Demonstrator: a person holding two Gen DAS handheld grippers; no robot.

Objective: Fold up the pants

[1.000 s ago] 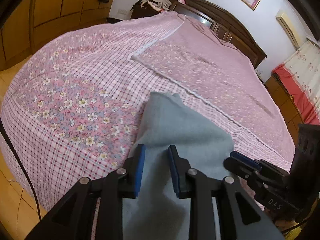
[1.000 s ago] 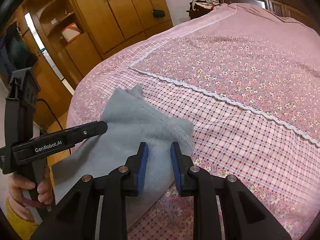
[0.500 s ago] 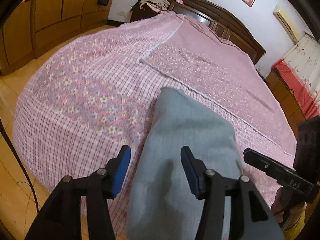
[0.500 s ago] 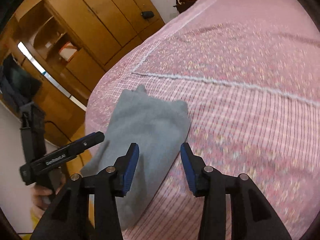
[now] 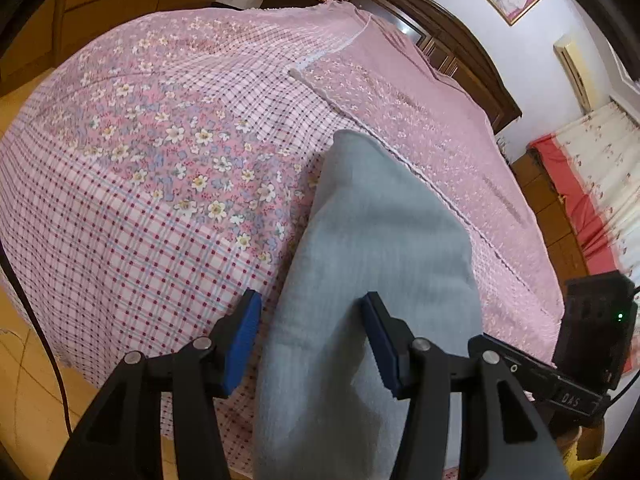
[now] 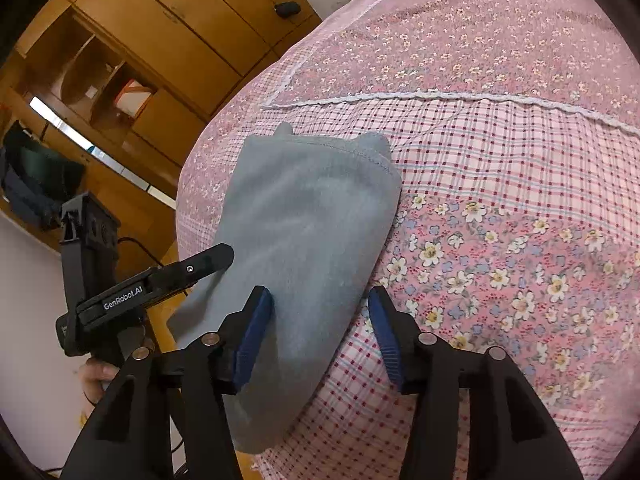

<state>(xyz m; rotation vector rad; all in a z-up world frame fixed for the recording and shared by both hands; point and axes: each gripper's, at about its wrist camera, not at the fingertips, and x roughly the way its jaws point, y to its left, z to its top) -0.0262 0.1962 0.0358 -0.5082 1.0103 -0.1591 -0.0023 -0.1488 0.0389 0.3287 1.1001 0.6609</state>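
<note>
Grey-blue pants [image 5: 380,232], folded into a long strip, lie on the pink bed [image 5: 160,200] and hang over its near edge. My left gripper [image 5: 310,304] stands open over the strip's left side, and neither pad presses the cloth. In the right wrist view the same pants [image 6: 312,208] show a stitched hem at their far end. My right gripper [image 6: 320,296] straddles their right edge with its jaws opening. Its left pad is at the cloth and its right pad hangs over the bedspread [image 6: 500,240]. One of the left gripper's fingers [image 6: 200,262] reaches in from the left.
A dark wooden headboard [image 5: 460,48] closes the far end of the bed. A wooden wardrobe [image 6: 160,40] lines the wall on the left. A red-and-cream curtain [image 5: 592,184] hangs at the right. Tiled floor [image 5: 24,380] lies below the bed's near edge. A person's hand [image 6: 96,372] holds the left gripper.
Both grippers' jaws have widened from a narrow pinch on the cloth and let it go. The pants now lie flatter on the bed. Both grippers drew back slightly and the right one rolled.
</note>
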